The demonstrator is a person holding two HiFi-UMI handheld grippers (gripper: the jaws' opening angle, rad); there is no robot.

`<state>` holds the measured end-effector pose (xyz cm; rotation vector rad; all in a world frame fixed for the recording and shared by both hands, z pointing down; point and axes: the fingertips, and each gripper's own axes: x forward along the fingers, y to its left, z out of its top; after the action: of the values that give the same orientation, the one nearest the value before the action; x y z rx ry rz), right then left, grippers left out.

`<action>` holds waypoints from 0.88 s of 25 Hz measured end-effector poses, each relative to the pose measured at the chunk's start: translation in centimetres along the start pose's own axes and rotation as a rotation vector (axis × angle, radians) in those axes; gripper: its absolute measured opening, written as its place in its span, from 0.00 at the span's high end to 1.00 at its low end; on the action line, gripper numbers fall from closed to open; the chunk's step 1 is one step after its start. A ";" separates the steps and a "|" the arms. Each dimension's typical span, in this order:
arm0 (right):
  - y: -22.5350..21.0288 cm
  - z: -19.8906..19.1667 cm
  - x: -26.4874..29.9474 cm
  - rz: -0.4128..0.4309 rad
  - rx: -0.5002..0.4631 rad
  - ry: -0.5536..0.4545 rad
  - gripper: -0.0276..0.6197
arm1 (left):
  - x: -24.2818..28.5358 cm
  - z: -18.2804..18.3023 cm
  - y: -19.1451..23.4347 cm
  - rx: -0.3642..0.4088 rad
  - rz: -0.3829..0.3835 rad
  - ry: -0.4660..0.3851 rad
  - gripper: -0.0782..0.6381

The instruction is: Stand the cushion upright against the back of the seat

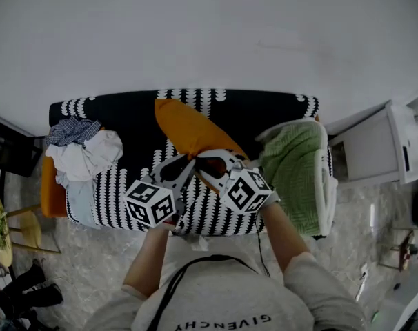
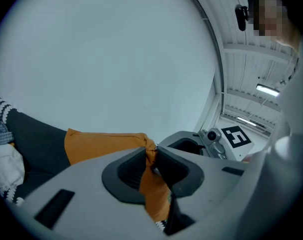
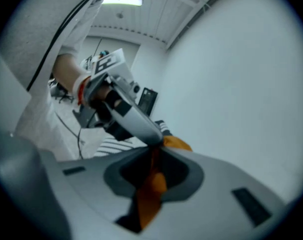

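Orange cloth, soft and probably light: the cushion looks likely to sag and fold wherever nothing holds it up. A stiff lift from one point will not work, and it needs the backrest to lean on.

It sits mid-seat, between a heap of clothes and a green towel.

Both grippers have it by the near end. The left gripper is clamped on a bunched fold of orange fabric (squeezed thin between the pads). The right gripper is pressed together on the cloth just beside it. I judge these holds close together; pinches nearer the two corners of that edge would keep the panel flatter.

From the head view its long axis runs diagonally. The far end touches the seat back at upper left, and the near end points toward the front edge. I cannot tell how steeply it leans.
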<state>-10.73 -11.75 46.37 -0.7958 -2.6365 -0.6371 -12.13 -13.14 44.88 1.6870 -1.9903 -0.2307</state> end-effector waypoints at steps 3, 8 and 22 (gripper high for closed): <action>-0.3 0.1 1.4 0.005 0.190 -0.087 0.86 | -0.4 0.1 1.7 -0.025 0.048 -0.019 0.77; 0.3 0.6 3.7 0.039 0.275 -0.069 0.85 | -2.0 -0.1 3.9 -0.029 0.143 -0.065 0.77; 3.4 -5.6 3.9 -0.015 0.590 0.042 0.77 | -9.6 -3.5 13.0 -0.198 0.356 -0.088 0.78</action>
<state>-10.91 -10.30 53.86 -0.5695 -2.5742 0.1311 -20.82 -0.55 51.01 1.1960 -2.2095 -0.3640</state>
